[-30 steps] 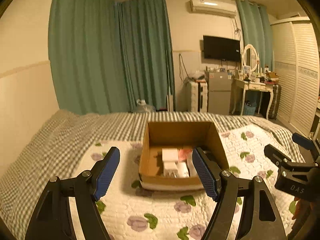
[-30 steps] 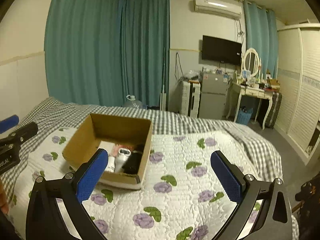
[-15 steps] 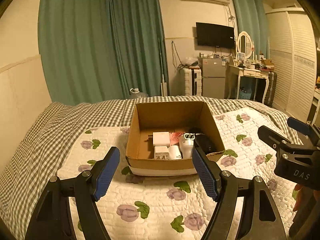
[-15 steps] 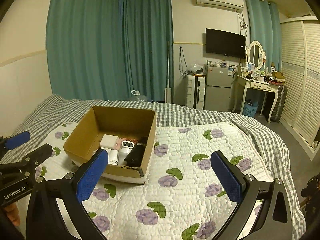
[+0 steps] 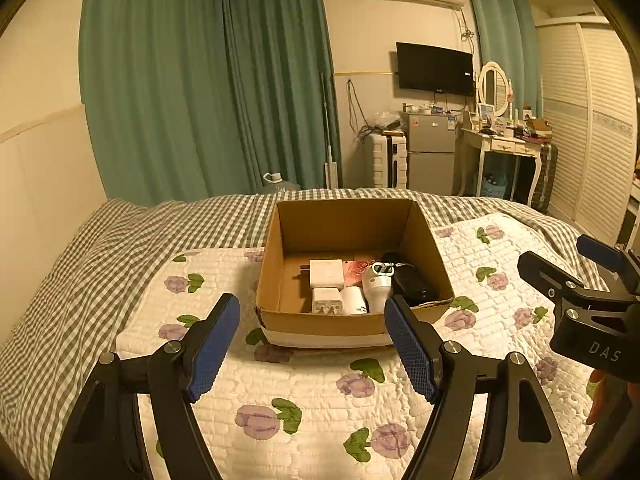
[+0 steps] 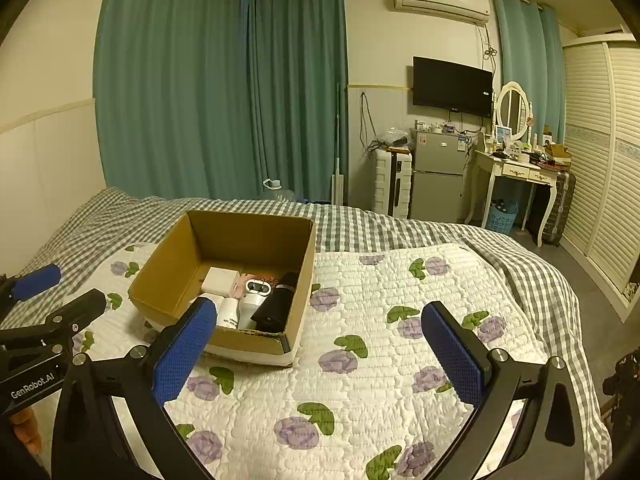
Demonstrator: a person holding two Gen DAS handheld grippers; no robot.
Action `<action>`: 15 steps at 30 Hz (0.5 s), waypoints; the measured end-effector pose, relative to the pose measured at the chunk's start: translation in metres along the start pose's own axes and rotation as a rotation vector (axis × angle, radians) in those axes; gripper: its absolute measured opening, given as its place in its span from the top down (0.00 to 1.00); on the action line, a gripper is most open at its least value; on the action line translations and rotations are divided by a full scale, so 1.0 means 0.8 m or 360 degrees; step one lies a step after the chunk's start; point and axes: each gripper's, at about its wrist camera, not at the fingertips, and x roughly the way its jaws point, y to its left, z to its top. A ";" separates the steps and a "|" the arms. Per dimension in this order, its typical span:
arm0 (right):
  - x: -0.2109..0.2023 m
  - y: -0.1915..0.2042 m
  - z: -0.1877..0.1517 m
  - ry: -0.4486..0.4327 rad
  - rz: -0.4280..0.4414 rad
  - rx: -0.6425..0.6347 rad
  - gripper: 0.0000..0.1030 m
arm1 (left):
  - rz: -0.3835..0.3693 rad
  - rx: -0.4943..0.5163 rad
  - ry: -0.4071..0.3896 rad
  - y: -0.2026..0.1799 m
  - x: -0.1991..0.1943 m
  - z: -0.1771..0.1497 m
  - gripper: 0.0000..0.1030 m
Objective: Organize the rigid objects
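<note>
An open cardboard box sits on the flowered quilt. Inside lie a white charger, a smaller white plug, a white cylinder, a white device, a black object and a pink card. My left gripper hangs open in front of the box with nothing between its blue pads. My right gripper is open and empty too, to the right of the box. Each gripper shows at the edge of the other's view: the right gripper and the left gripper.
The quilt lies over a grey checked bedspread. Green curtains hang behind the bed. Past the bed's far side stand a small fridge, a white suitcase and a dressing table; wardrobe doors fill the right.
Both views tipped slightly down early on, so more of the box's inside shows. The objects in the box have not moved. Both grippers kept the same opening.
</note>
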 end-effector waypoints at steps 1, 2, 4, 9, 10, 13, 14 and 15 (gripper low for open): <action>0.000 0.000 0.000 0.0001 -0.0002 0.0000 0.00 | 0.0006 -0.0001 0.0001 0.000 0.000 0.000 0.25; 0.001 0.000 0.000 0.0002 -0.0002 -0.0002 0.00 | 0.0009 -0.0004 0.0002 0.001 0.000 -0.001 0.25; 0.001 0.001 -0.002 0.0003 -0.0006 -0.0002 0.00 | 0.0005 -0.0007 0.0005 0.000 0.001 -0.001 0.25; 0.002 0.001 -0.003 0.0005 -0.0006 -0.0003 0.00 | 0.0008 -0.0008 0.0005 0.000 0.000 -0.004 0.25; 0.002 0.001 -0.002 0.0005 -0.0006 -0.0002 0.00 | 0.0010 -0.0007 0.0007 0.000 0.001 -0.004 0.25; 0.002 0.001 -0.002 0.0004 -0.0006 -0.0003 0.00 | 0.0008 -0.0009 0.0006 0.001 0.000 -0.004 0.25; 0.002 0.001 -0.002 0.0003 -0.0006 -0.0003 0.00 | 0.0008 -0.0008 0.0005 0.000 0.000 -0.004 0.25; 0.002 0.001 -0.002 0.0004 -0.0007 -0.0003 0.00 | 0.0007 -0.0007 0.0003 0.001 -0.001 -0.004 0.25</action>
